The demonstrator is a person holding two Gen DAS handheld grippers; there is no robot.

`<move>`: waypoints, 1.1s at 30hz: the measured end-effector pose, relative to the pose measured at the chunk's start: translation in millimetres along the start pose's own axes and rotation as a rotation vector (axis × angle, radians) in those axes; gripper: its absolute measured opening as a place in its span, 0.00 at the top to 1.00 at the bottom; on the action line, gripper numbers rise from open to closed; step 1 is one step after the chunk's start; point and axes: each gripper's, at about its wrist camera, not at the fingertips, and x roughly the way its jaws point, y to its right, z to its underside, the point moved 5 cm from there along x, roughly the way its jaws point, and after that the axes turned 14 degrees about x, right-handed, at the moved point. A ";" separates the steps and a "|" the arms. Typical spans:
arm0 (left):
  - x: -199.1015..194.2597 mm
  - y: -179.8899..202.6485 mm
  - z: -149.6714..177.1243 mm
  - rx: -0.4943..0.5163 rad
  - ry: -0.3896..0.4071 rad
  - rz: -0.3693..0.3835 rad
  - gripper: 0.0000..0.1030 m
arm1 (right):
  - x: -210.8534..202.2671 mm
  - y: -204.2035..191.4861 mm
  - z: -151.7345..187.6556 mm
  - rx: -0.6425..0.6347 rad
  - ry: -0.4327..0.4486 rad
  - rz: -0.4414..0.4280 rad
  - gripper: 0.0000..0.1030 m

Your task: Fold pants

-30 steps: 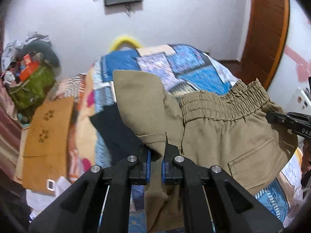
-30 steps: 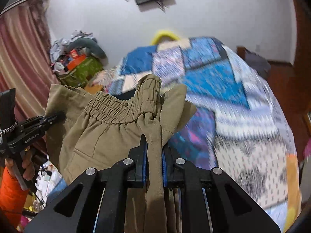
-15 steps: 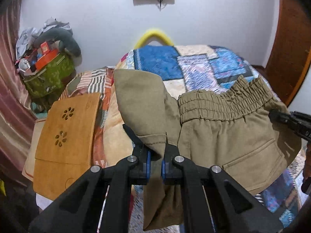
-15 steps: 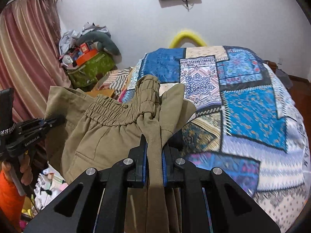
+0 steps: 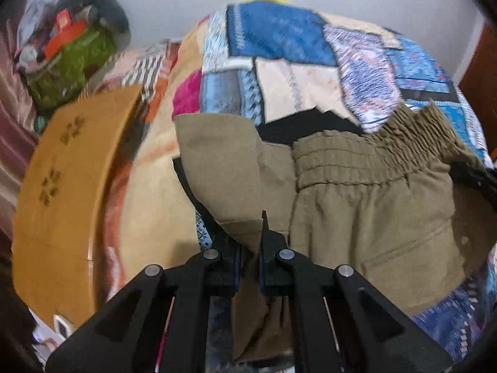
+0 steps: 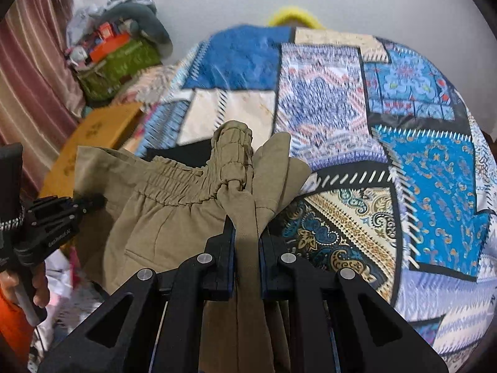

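Khaki pants [image 5: 366, 205] with an elastic waistband hang in the air between my two grippers, over the near edge of a patchwork-quilt bed [image 5: 298, 71]. My left gripper [image 5: 248, 245] is shut on the left end of the waist, with a flap of cloth standing above it. My right gripper [image 6: 247, 233] is shut on the bunched right end of the pants [image 6: 174, 217]. The left gripper also shows at the left of the right wrist view [image 6: 62, 211]. The right gripper shows at the right edge of the left wrist view [image 5: 475, 177]. A back pocket faces the left camera.
The bed [image 6: 403, 130] fills the space ahead, up to a white wall. A tan wooden board [image 5: 65, 192] with cut-out flower marks leans at the bed's left side. A green bag [image 5: 65, 62] piled with clutter stands in the far left corner by a pink curtain [image 6: 28, 71].
Both grippers have tilted down and moved toward the bed with the pants still stretched between them; the quilt now fills more of both views and the wall TV has left the frame.
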 end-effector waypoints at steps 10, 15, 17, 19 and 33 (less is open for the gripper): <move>8.8 -20.3 25.9 -0.072 -0.044 0.051 0.81 | -22.0 17.1 13.2 0.038 -0.014 0.025 0.77; -60.0 -28.1 33.5 -0.075 0.023 0.078 0.81 | -85.5 4.8 22.1 0.045 0.068 -0.043 0.76; -92.6 -27.1 34.9 -0.057 0.069 0.077 0.80 | -121.6 -6.8 28.9 0.016 0.127 -0.060 0.76; -133.8 -23.1 37.2 -0.029 0.125 0.075 0.75 | -156.3 -17.7 35.4 -0.007 0.186 -0.084 0.76; -436.3 61.8 127.0 0.133 0.613 -0.012 0.74 | -386.5 -74.4 148.5 -0.081 0.602 -0.277 0.76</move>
